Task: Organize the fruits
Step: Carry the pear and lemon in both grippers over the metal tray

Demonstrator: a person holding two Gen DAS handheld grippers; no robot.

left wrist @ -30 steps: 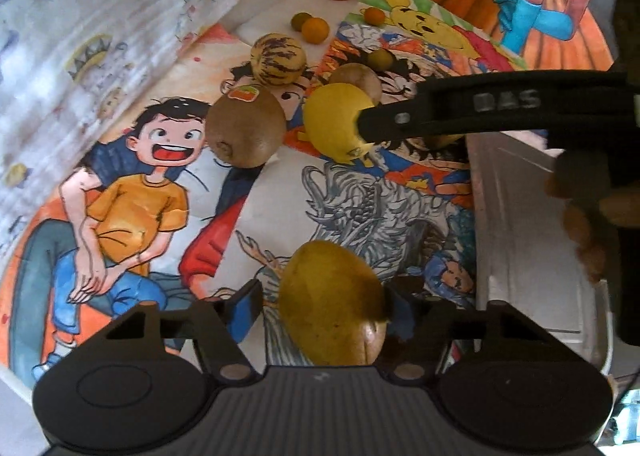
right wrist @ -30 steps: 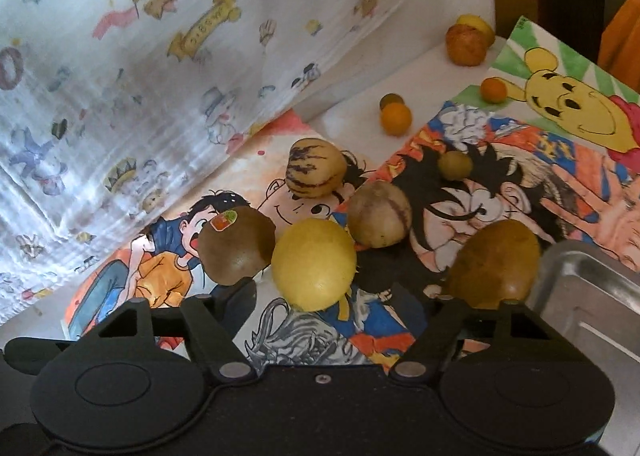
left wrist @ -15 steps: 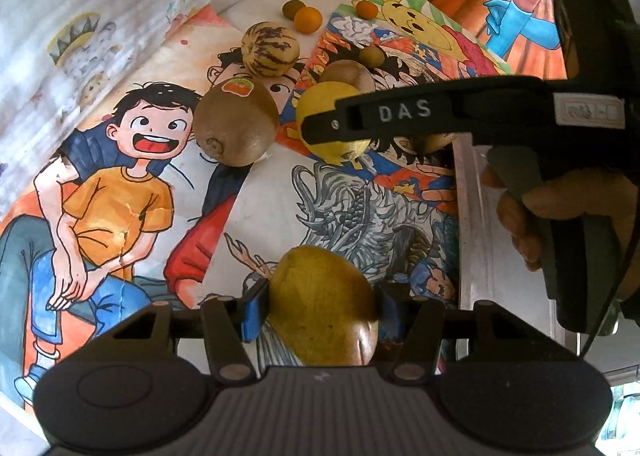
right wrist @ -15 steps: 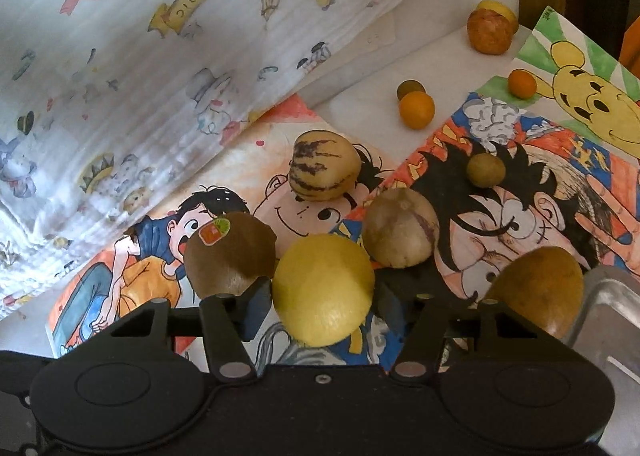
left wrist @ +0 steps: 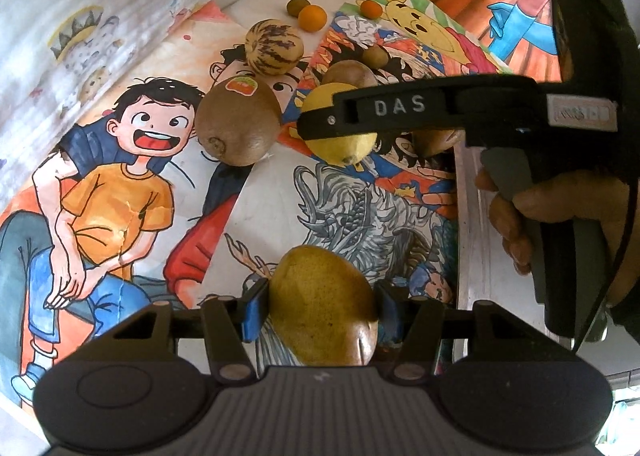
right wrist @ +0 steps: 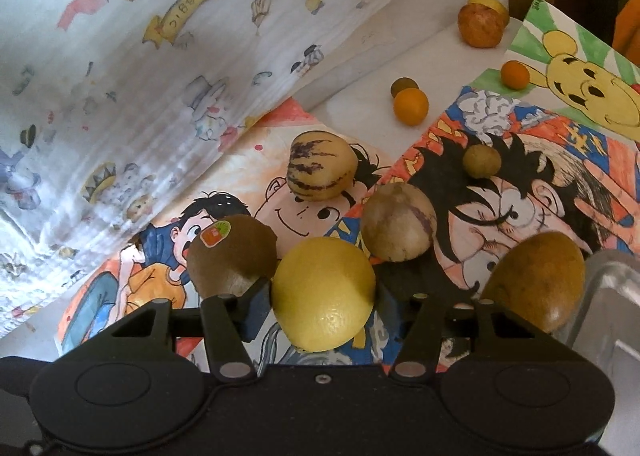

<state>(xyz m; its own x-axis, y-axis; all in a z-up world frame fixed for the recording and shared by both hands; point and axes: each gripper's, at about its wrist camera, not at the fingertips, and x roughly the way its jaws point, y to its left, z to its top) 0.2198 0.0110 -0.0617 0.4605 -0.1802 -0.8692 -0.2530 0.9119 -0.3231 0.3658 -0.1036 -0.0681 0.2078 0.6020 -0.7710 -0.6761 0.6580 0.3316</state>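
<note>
hiding lemon (left wrist: 340, 143) middle: right tongs (left wrist: 320, 123) arm.

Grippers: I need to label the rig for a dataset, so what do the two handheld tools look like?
Both are matte black plastic with blue pads on the fingers. The right gripper, seen from the left one, bears raised "DAS" lettering, a grey trigger and a thin black cable.

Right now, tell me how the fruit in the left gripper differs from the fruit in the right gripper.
The left gripper holds an elongated, dull olive-yellow pear-like fruit with a brown patch; the right gripper holds a rounder, bright yellow lemon with dimpled skin. The pear-like fruit looks blotchy, the lemon evenly coloured. Both are clamped between blue-padded fingers.
</note>
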